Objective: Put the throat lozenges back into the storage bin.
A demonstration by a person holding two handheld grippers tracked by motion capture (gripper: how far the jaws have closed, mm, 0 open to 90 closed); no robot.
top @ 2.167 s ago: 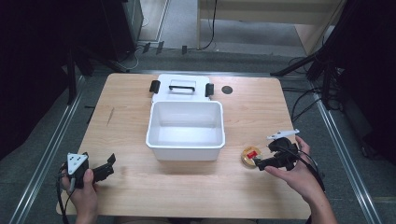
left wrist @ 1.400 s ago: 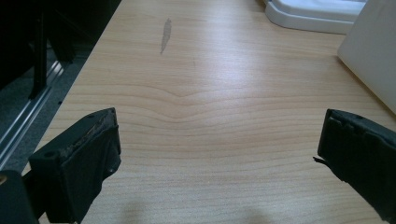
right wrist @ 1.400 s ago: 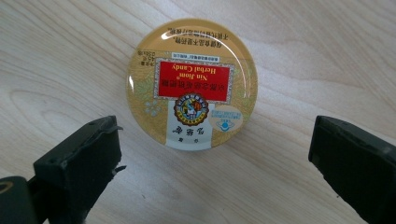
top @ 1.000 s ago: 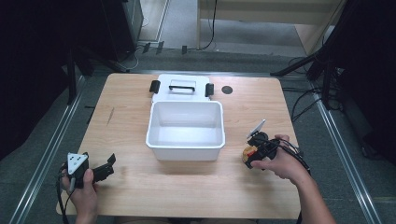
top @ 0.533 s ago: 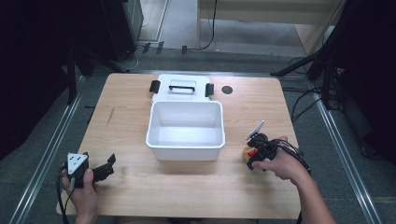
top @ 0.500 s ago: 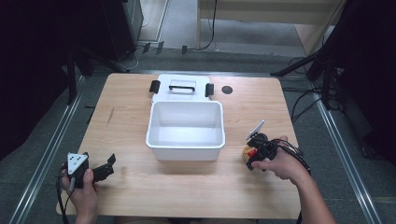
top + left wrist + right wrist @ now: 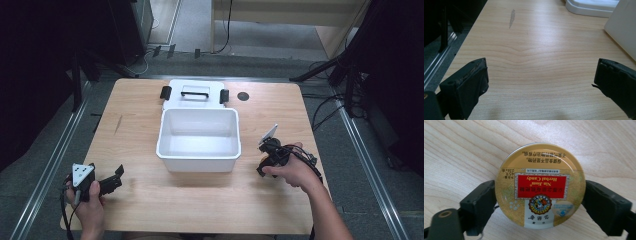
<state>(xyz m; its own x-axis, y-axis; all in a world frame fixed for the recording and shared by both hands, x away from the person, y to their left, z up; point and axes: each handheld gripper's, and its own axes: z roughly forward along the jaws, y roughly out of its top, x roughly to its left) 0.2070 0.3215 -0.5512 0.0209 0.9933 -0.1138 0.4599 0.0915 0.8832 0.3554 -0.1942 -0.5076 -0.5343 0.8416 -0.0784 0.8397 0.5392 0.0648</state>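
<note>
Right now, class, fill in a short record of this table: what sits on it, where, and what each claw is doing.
Tub: white tub, empty, mid-table
Lid: white lid, flat behind the tub
Tin: round candy tin, lying on the table right of the tub
Right claw: closed on the tin's sides
Left claw: open, holding nothing, near the front left corner

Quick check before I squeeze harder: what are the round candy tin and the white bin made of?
The candy tin looks like thin printed metal with a glossy lacquer; light glints off its gold lid and rolled rim. The white bin looks like smooth moulded plastic, with rounded corners and a soft sheen. Neither is certain from the look alone.
</note>
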